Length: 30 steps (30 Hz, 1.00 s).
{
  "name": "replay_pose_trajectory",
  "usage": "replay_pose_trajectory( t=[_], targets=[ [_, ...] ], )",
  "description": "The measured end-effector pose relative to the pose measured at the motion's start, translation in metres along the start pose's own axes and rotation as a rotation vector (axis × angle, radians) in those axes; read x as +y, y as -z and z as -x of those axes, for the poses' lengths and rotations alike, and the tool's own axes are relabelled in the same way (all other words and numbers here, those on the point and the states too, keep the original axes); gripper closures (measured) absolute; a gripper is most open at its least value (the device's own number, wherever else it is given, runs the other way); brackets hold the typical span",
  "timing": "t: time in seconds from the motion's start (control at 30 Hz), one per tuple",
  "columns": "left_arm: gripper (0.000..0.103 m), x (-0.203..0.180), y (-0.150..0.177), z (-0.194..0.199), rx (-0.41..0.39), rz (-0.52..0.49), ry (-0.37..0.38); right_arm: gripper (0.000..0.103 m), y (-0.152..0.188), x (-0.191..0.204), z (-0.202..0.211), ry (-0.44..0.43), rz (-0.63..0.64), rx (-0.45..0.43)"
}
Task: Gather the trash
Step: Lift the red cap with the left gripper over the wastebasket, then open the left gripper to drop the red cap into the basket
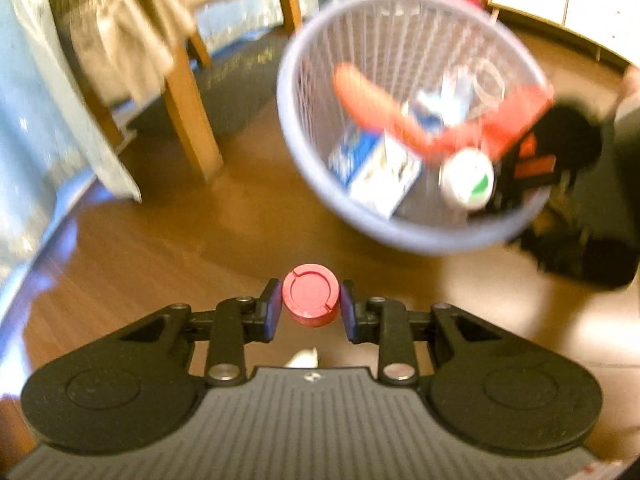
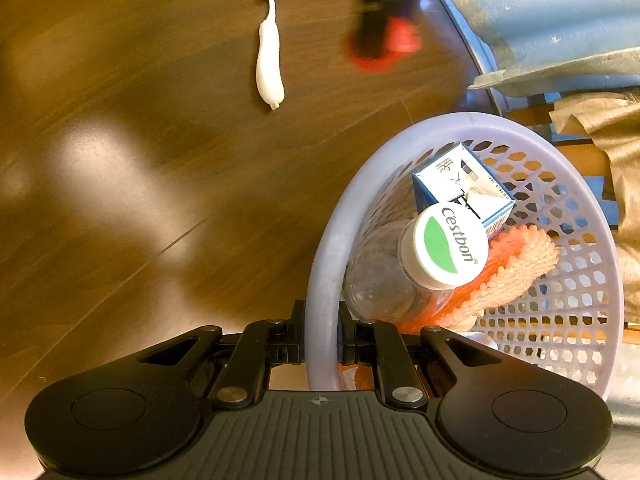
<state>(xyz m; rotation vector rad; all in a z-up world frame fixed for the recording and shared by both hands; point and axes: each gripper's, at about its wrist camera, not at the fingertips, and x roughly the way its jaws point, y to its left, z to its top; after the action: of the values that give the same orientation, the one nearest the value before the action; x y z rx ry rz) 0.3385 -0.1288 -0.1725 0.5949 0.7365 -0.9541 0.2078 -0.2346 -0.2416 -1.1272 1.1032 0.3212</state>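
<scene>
A round red cap (image 1: pixel 311 295) sits between the pads of my left gripper (image 1: pixel 311 303), which is shut on it and holds it above the wooden floor. In the right wrist view the same cap (image 2: pixel 404 38) shows as a red blur at the top, under the dark left gripper (image 2: pixel 376 12). My right gripper (image 2: pixel 320 340) is shut on the rim of the pale purple mesh basket (image 2: pixel 320 280). The basket (image 1: pixel 304 152) holds a clear bottle with a white and green lid (image 2: pixel 444 246), a blue and white carton (image 2: pixel 464 184) and an orange knobbly cloth (image 2: pixel 520 264).
A white toothbrush (image 2: pixel 269 52) lies on the wooden floor (image 2: pixel 140 160) left of the cap. Wooden furniture legs (image 1: pixel 192 120) with draped cloth stand beyond the basket. A blue starred fabric (image 2: pixel 540 12) lies at the upper right.
</scene>
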Motion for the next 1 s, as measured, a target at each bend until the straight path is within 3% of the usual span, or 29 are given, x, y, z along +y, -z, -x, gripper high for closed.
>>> replay_pose_trajectory(
  t=[0.27,0.57,0.73,0.8,1.0],
  targets=[
    [0.077,-0.009,-0.062,0.021,-0.097,-0.072,0.060,0.093,0.002,0.004,0.006,-0.011,-0.010,-0.009],
    [0.077,-0.036,-0.113,0.007,-0.169,-0.115,0.130,0.094,0.002,0.009,0.008,-0.015,0.001,-0.020],
    [0.076,-0.046,-0.125,-0.002,-0.188,-0.100,0.154,0.094,0.002,0.007,0.007,-0.017,0.000,-0.024],
    [0.061,-0.047,-0.127,-0.006,-0.193,-0.081,0.154,0.094,0.001,0.007,0.005,-0.017,-0.003,-0.025],
    [0.061,-0.039,-0.124,-0.004,-0.196,-0.063,0.137,0.094,0.001,0.008,0.006,-0.017,-0.002,-0.028]
  ],
)
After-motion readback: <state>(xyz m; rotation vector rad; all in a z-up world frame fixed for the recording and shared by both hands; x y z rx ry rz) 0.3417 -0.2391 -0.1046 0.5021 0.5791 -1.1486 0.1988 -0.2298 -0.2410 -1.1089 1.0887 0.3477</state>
